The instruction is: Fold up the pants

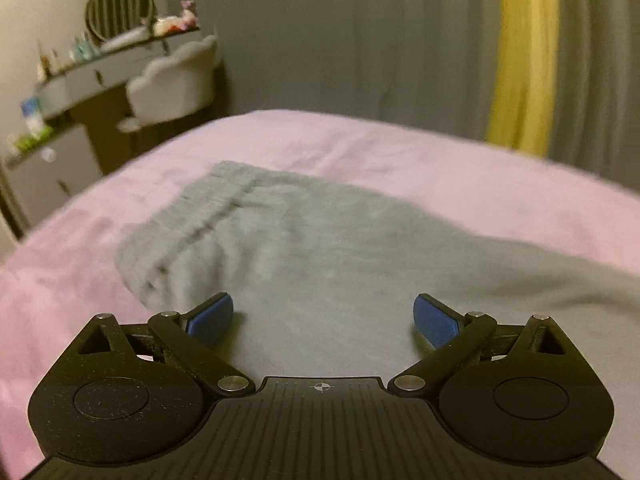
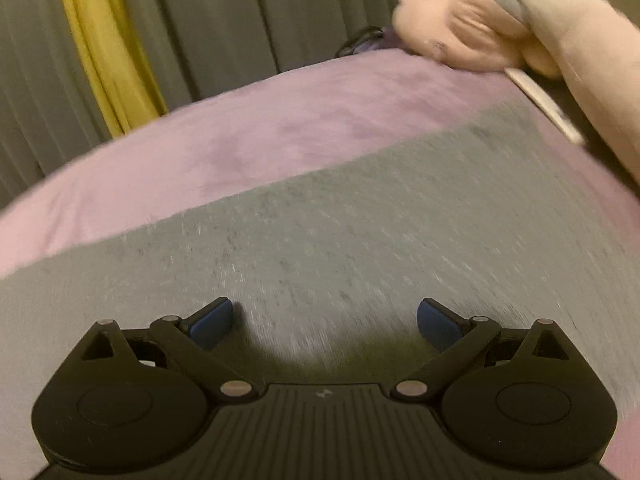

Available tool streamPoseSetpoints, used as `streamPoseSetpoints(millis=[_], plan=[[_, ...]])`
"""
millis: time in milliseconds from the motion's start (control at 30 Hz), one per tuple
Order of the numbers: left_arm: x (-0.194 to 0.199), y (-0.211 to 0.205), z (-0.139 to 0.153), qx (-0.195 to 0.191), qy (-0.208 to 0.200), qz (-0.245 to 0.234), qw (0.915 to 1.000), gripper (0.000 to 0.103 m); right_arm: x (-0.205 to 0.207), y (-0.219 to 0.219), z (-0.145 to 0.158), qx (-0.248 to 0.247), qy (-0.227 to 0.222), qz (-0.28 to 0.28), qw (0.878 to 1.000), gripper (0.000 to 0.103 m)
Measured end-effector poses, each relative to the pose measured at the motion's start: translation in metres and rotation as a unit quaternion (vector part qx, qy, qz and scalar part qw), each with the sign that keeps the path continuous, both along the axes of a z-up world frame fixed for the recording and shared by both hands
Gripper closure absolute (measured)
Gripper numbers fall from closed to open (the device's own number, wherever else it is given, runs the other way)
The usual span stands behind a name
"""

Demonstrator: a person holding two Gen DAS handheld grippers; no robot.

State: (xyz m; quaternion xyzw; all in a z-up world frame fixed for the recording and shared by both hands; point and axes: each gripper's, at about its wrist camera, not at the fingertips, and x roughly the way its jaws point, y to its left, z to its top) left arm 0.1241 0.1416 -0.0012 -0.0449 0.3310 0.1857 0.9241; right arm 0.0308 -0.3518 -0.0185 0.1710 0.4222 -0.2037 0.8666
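Grey pants (image 1: 304, 240) spread flat on a pink bedspread (image 1: 440, 160), waistband end toward the far left in the left wrist view. Left gripper (image 1: 323, 318) above the fabric, jaws spread wide, nothing between the blue pads (image 1: 212, 318). Right gripper (image 2: 325, 322) likewise released over the pants (image 2: 360, 220) (view blurred). Beyond the bed: grey curtain (image 1: 360, 40), yellow curtain (image 1: 520, 60), a pink plush toy (image 2: 460, 36) at the far right edge.

Both wrist views look forward and downward, close over the grey pants (image 1: 320, 240) on the pink bed (image 1: 440, 168); both share the yellow curtain (image 2: 100, 52) behind.
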Motion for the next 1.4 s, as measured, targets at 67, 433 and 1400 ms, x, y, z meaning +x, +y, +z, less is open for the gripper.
streamPoseSetpoints(millis=[67,433,1400], plan=[[-0.008,-0.010,-0.005,-0.041,0.001,-0.011,0.9991,0.002,-0.012,0.000,0.004,0.039,-0.020,0.012,0.999,0.004],[-0.045,-0.059,-0.003,-0.118,0.026,-0.012,0.9926,0.002,-0.088,-0.091,0.011,0.106,-0.056,-0.129,0.984,0.072],[-0.038,-0.096,-0.025,-0.050,0.044,-0.021,0.9975,0.000,-0.179,-0.157,-0.005,0.198,-0.170,-0.255,0.931,0.028]])
